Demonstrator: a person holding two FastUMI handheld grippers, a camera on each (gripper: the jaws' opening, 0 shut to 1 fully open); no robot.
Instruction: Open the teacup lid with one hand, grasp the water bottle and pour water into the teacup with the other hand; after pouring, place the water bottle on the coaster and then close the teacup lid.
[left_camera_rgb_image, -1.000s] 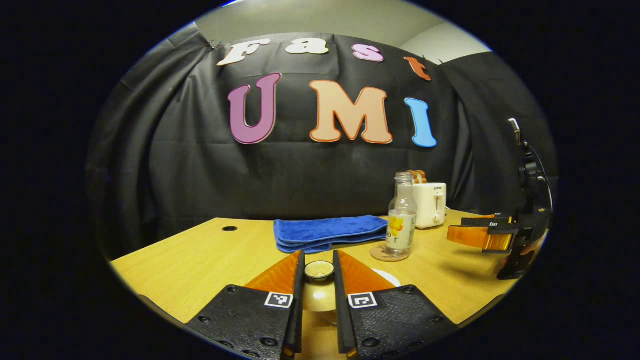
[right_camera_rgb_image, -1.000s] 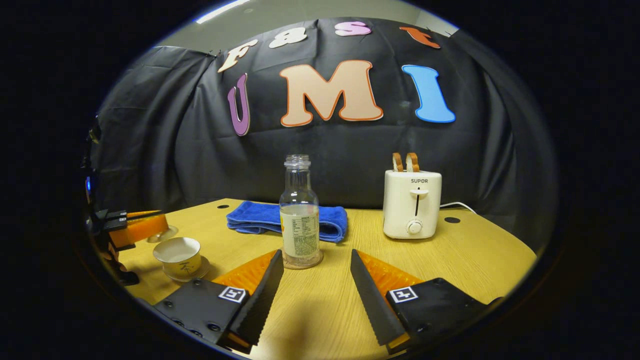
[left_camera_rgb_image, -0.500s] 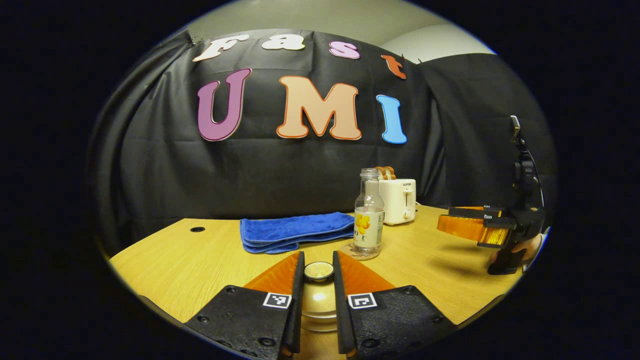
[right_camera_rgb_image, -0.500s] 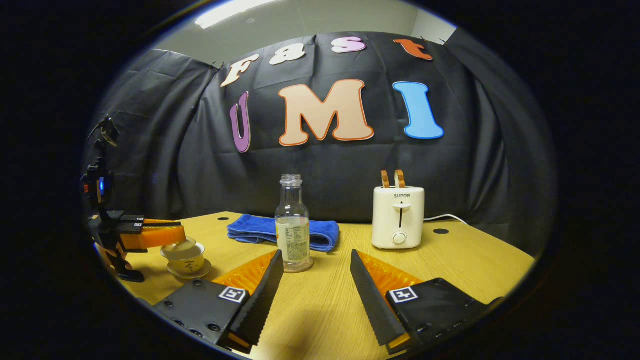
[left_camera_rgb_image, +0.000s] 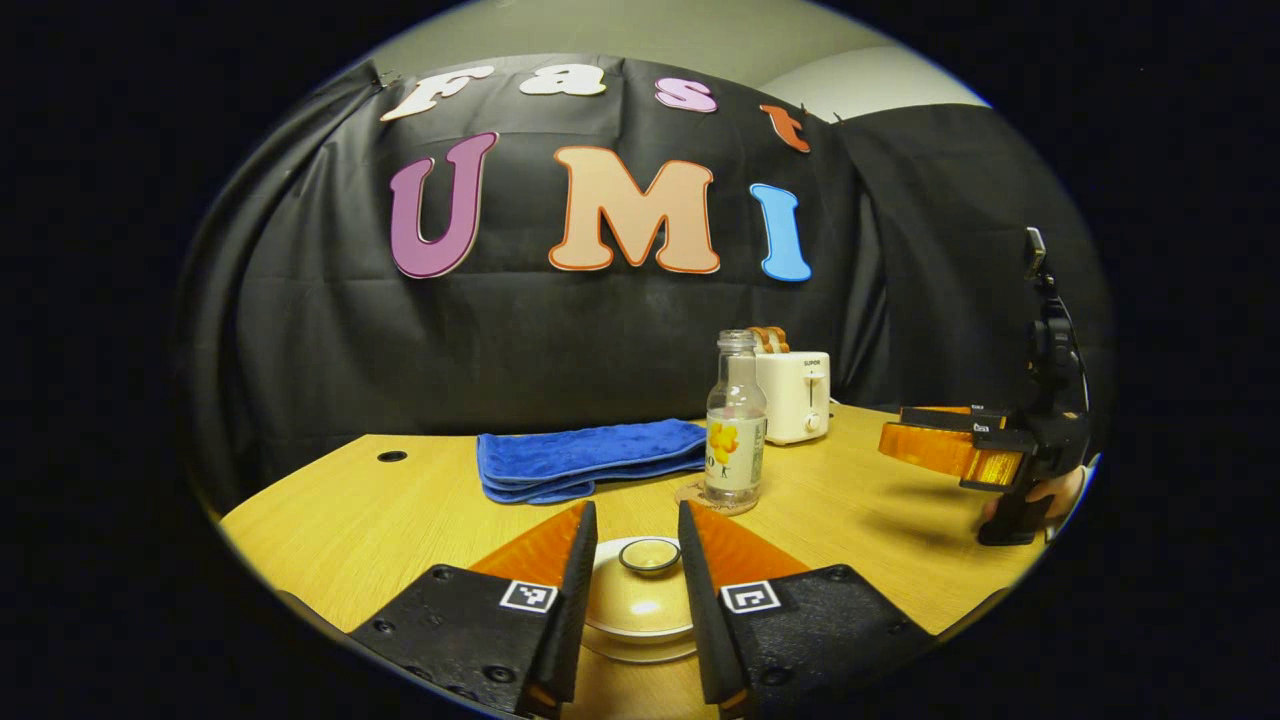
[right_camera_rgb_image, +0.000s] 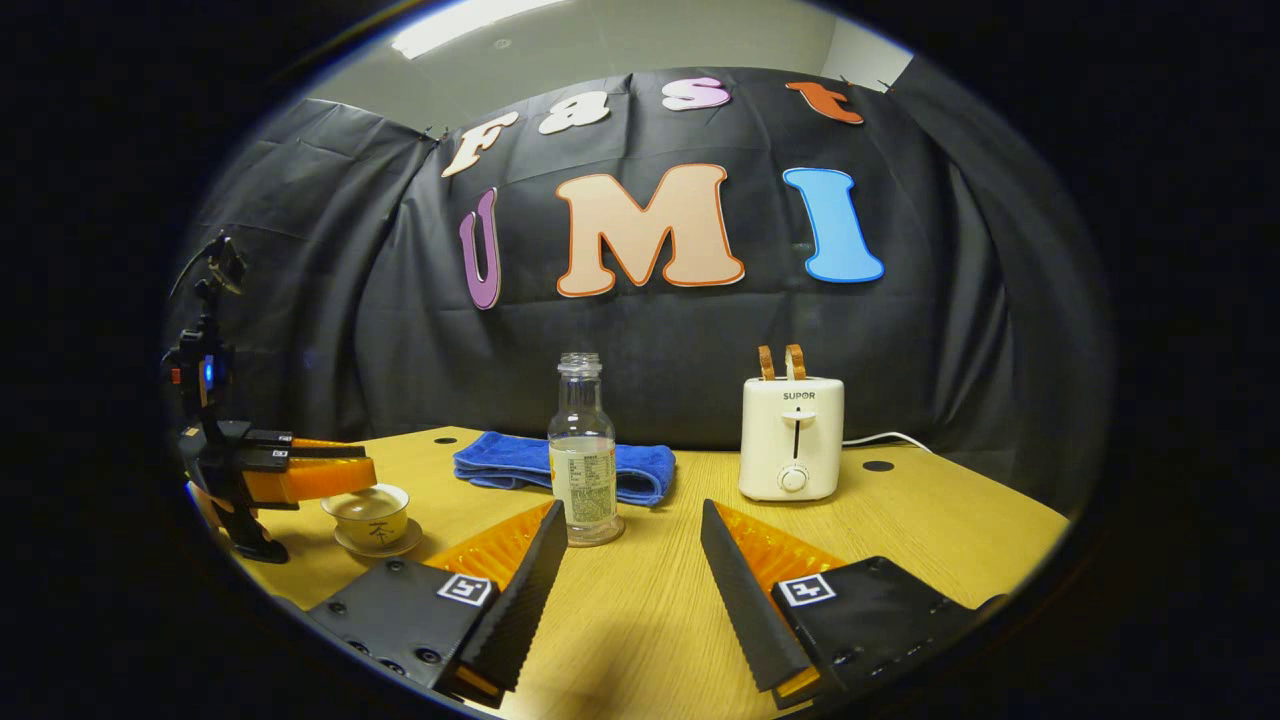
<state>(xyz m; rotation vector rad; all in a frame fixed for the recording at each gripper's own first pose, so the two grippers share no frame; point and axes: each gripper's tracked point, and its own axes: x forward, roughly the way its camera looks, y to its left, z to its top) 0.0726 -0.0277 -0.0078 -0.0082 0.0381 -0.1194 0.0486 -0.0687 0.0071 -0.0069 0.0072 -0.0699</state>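
Wooden tabletop (left_camera_rgb_image: 380, 520) is filling the lower half of both views. At the bottom centre of the left gripper view, my left gripper (left_camera_rgb_image: 632, 565) is standing narrowly parted around the lid (left_camera_rgb_image: 640, 595), which is sitting on the teacup (right_camera_rgb_image: 371, 515); I am probably letting go, though contact is hard to judge. My right gripper (right_camera_rgb_image: 632, 560) is gaping wide and empty, low in its view. Just beyond it the bottle (right_camera_rgb_image: 585, 465) is standing upright on its coaster (left_camera_rgb_image: 692, 495), so pouring looks finished.

Recording booth (black cloth wall (right_camera_rgb_image: 900, 350)) with wooden table (right_camera_rgb_image: 930, 520).
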